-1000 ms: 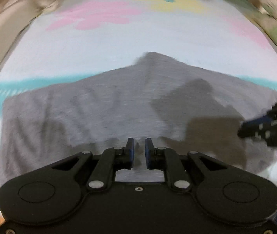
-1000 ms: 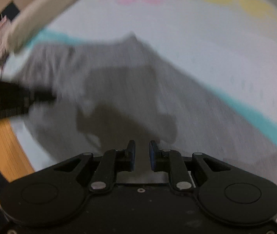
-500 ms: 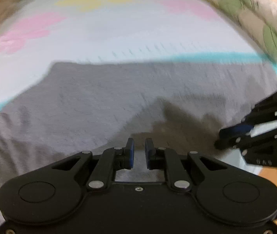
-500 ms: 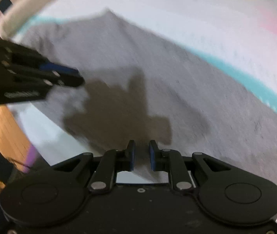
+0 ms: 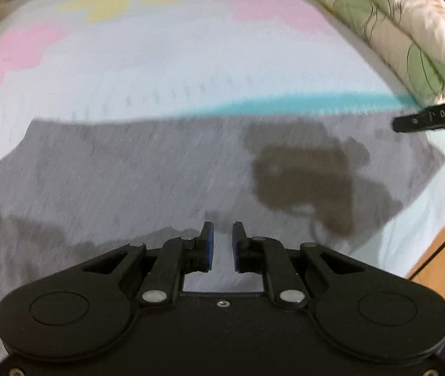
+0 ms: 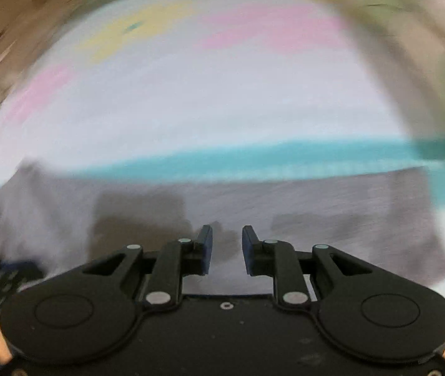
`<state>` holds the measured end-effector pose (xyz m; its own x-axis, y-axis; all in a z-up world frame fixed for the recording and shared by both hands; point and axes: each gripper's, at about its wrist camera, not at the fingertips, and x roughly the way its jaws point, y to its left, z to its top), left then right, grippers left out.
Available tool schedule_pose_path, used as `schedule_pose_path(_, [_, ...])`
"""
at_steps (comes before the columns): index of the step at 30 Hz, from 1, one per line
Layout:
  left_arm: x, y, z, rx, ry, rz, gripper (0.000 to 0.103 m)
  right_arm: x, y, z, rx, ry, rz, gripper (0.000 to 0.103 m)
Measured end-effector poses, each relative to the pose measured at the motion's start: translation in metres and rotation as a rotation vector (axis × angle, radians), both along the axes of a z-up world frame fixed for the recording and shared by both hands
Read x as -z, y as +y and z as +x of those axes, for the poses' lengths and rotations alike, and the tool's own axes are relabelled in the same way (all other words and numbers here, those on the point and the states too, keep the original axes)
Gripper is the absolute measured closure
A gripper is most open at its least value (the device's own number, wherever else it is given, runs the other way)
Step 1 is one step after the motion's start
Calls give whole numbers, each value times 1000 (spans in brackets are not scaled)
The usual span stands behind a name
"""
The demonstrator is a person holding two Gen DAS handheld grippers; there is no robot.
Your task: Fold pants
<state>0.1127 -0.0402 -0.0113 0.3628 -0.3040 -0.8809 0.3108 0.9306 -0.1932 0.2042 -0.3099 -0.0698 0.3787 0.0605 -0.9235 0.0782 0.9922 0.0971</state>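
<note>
left claw (image 5: 221,244) closing, empty, right claw (image 6: 227,249) opening, empty

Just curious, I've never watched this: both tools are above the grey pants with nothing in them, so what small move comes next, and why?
Probably lower the right gripper to the near edge of the grey pants and pinch it. Its jaws hold nothing, and the pants lie flat on the mat, unfolded.

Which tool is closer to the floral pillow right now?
Right. Right tool, jaws opening and empty, is beside the pillow end; left tool, jaws closing and empty, hovers over the grey pants middle, farther off.
</note>
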Motion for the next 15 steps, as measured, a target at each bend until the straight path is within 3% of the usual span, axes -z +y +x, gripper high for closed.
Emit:
schedule_pose_path(3, [-2, -12, 5, -11, -3, -13, 85, -4, -35, -3, 73, -48, -85, 83])
schedule_pose_path(5, [0, -27, 7, 4, 13, -36, 85, -5, -59, -10, 155, -66, -117, 77])
schedule_pose_path(10, [13, -62, 5, 95, 36, -9, 84, 7, -122, -25, 347, -18, -44, 71])
schedule_pose_path(15, [33, -86, 0, 159, 62, 57, 84, 19, -163, -58, 405, 4, -73, 70])
